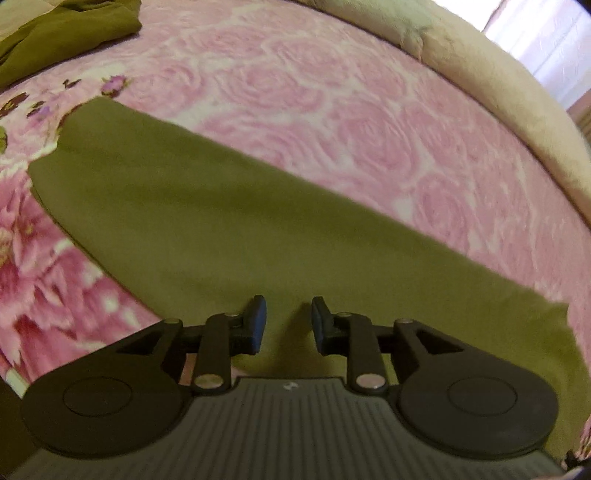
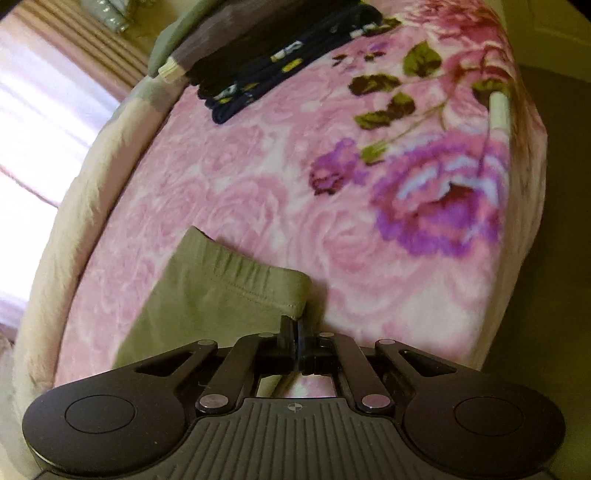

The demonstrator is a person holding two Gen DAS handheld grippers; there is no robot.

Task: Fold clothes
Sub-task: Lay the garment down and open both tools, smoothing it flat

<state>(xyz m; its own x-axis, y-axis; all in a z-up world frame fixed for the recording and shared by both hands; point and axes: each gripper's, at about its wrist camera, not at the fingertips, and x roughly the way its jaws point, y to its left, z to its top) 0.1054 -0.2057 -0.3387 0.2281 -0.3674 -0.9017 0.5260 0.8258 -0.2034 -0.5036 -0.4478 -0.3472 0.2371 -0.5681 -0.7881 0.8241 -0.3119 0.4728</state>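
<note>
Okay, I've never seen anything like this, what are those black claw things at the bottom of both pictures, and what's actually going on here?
Those are two hand-held grippers, one in each of a person's hands. Each carries a wide-angle camera looking forward along its two fingers, so each picture shows its own gripper at the bottom.

The left camera view shows the left gripper open, with a clear gap between its fingers, above a flat olive-green garment. Whether it touches the cloth is hard to tell.

The right camera view shows the right gripper shut, pinching a corner of what looks like the same garment at its gathered, stitched band.

Everything lies on a pink rose-patterned blanket. More olive cloth sits at the far corner in the left view, and a pile of dark clothes in the right.
</note>
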